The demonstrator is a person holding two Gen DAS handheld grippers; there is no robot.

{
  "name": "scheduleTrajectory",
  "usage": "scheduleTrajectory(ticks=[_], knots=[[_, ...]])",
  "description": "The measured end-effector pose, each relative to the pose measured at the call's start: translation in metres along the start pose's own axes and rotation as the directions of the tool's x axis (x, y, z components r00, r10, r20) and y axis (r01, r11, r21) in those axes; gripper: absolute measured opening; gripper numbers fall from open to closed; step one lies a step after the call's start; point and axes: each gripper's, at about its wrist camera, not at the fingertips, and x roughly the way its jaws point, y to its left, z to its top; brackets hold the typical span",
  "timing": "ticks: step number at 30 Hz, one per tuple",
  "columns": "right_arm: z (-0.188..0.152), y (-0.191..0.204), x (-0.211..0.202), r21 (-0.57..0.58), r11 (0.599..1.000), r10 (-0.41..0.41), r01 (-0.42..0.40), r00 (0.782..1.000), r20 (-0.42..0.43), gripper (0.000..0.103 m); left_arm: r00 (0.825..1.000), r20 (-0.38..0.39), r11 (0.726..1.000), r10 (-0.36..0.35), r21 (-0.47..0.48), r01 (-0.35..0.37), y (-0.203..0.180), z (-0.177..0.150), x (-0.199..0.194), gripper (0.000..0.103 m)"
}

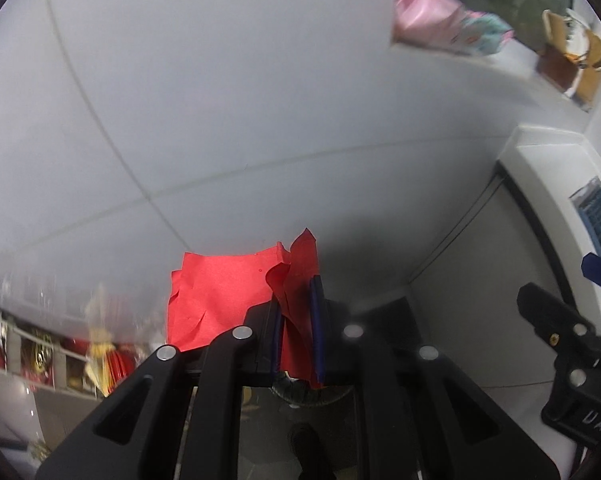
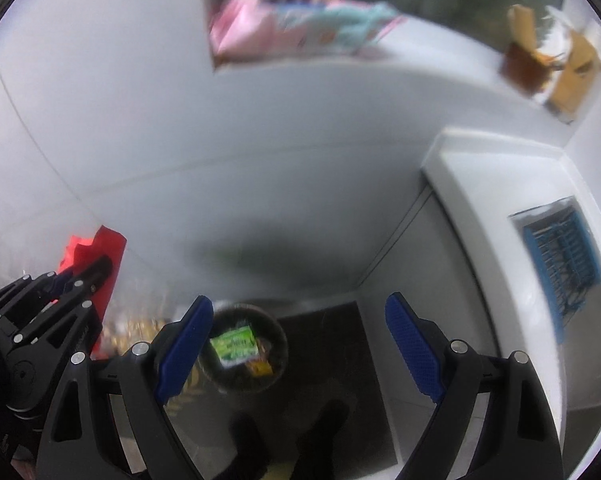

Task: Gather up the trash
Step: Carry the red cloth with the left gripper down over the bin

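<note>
Left wrist view: left gripper [image 1: 296, 312] has its fingers clamped narrow on a crumpled red paper [image 1: 220, 296], which fans out left, above the pale floor [image 1: 180, 120].

Right wrist view: right gripper [image 2: 300, 344] fingers spread wide, nothing between them. Below sits a round dark bin [image 2: 244, 350] holding a green wrapper [image 2: 234, 344].

A pale grey tiled wall [image 2: 140, 128] is being shown, joined by a white cabinet [image 2: 496, 216] and a dark floor mat [image 2: 340, 344].
</note>
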Motion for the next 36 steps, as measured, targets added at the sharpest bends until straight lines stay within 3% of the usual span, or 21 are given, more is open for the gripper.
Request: scheduleTrajectory(ticks=[8,18,23,27,36], knots=[[-0.006,0.032,0.037,-0.103,0.994,-0.023,0.019,0.999,-0.038,0.085,0.998,-0.055,0.996,0.010,-0.082,-0.015,0.024,-0.018,0.045,0.014],[-0.021,0.033,0.073,-0.174,0.983,-0.086,0.067,0.990,-0.109,0.085,0.986,-0.165,0.988,-0.036,-0.154,0.011,0.034,-0.050,0.125,0.014],[-0.028,0.023,0.082,-0.184,0.980,-0.103,0.077,0.985,-0.138,0.085,0.962,-0.264,0.982,-0.070,-0.187,0.020,0.031,-0.070,0.182,0.014],[-0.033,0.014,0.085,-0.190,0.978,-0.117,0.087,0.981,-0.153,0.085,0.929,-0.359,0.982,-0.091,-0.188,0.024,0.023,-0.089,0.228,0.015],[-0.035,-0.016,0.093,-0.192,0.974,-0.157,0.122,0.971,-0.179,0.085,0.892,-0.443,0.987,-0.088,-0.160,0.018,0.005,-0.119,0.309,0.015]])
